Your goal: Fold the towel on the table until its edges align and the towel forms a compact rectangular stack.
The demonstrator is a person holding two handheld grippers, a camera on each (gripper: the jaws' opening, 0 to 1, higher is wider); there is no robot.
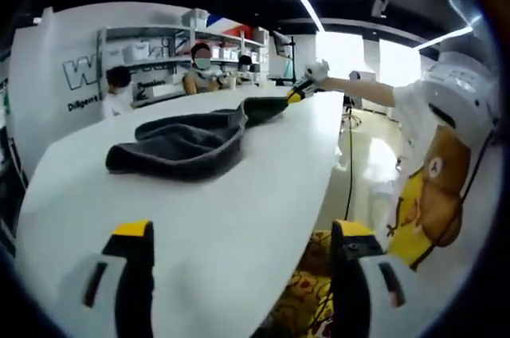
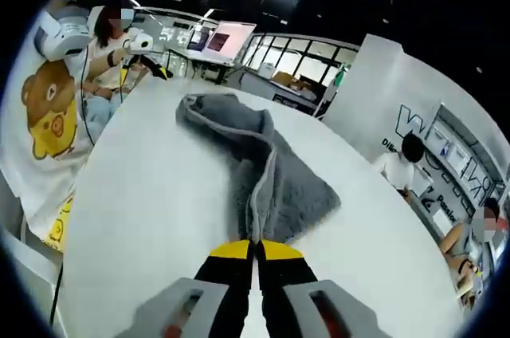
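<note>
On the white wall panel (image 1: 76,59) in the left gripper view, a large dark letter "W" is seen, cut off by the shelving beside it; beneath it a smaller line is begun with "Diligent" — the rest is hidden behind a seated person. In the right gripper view the same wall panel (image 2: 414,127) is marked with the large "W", and below it only "Dil" can be made out. Further right, a word that seems to start with "P" is printed on the panel — too blurred to be read. Nothing legible is carried by the screen (image 2: 225,40) in the background.
</note>
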